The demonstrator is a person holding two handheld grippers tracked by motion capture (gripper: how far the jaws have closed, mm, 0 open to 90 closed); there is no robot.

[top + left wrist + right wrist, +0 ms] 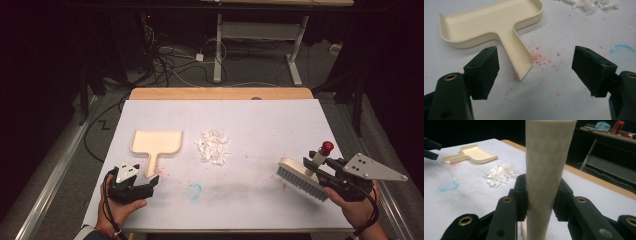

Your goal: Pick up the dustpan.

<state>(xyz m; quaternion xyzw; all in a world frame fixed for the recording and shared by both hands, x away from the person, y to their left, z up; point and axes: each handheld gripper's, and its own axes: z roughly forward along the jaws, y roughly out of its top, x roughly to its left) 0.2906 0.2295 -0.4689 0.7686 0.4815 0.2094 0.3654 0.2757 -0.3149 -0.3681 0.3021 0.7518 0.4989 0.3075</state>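
Observation:
A cream dustpan [156, 141] lies flat at the table's left, its handle [520, 57] pointing toward me. My left gripper [134, 177] stands open just short of that handle; the handle's end [524, 72] lies between the wide-apart jaws with neither pad touching it. A pile of white shredded scraps [212, 146] sits mid-table, to the right of the pan. At the right, my right gripper [316, 169] is shut on the white, red-tipped handle [546, 170] of a brush [300, 177]. The brush's grey bristles rest on the table.
The white work mat [260, 120] has a blue smudge [194, 190] and pink specks near the pan handle. A wooden table edge [220, 93] runs along the back. Beyond it are cables and another desk's legs on the floor.

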